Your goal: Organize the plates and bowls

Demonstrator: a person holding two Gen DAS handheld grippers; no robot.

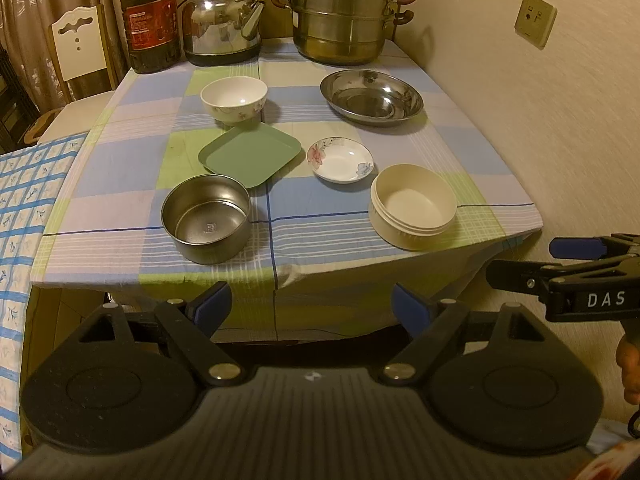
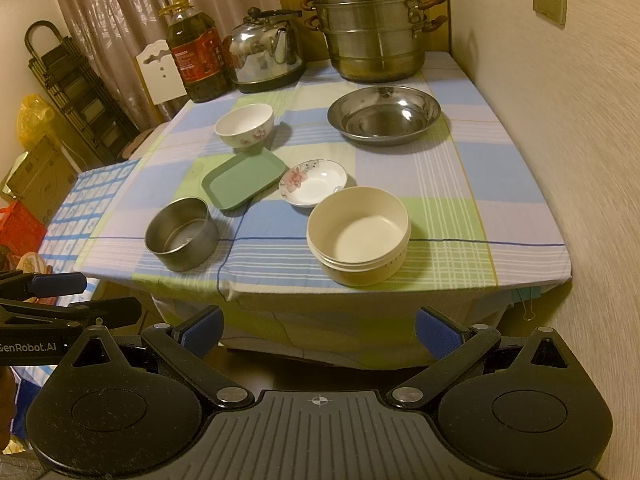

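On the checked tablecloth stand a steel bowl (image 1: 206, 218) (image 2: 181, 234) at front left, a cream bowl (image 1: 413, 205) (image 2: 359, 234) at front right, a green square plate (image 1: 250, 155) (image 2: 244, 178), a small floral dish (image 1: 340, 159) (image 2: 313, 182), a white floral bowl (image 1: 233, 99) (image 2: 245, 125) and a wide steel plate (image 1: 372, 96) (image 2: 384, 114) at the back. My left gripper (image 1: 310, 310) is open and empty before the table's front edge. My right gripper (image 2: 318, 330) is open and empty too, beside it.
A steel steamer pot (image 1: 342, 16) (image 2: 372, 28), a kettle (image 1: 224, 24) (image 2: 264, 52) and an oil bottle (image 1: 150, 20) (image 2: 196, 52) line the table's back edge. A wall (image 2: 560, 160) runs along the right side. A white chair (image 1: 78, 46) stands at back left.
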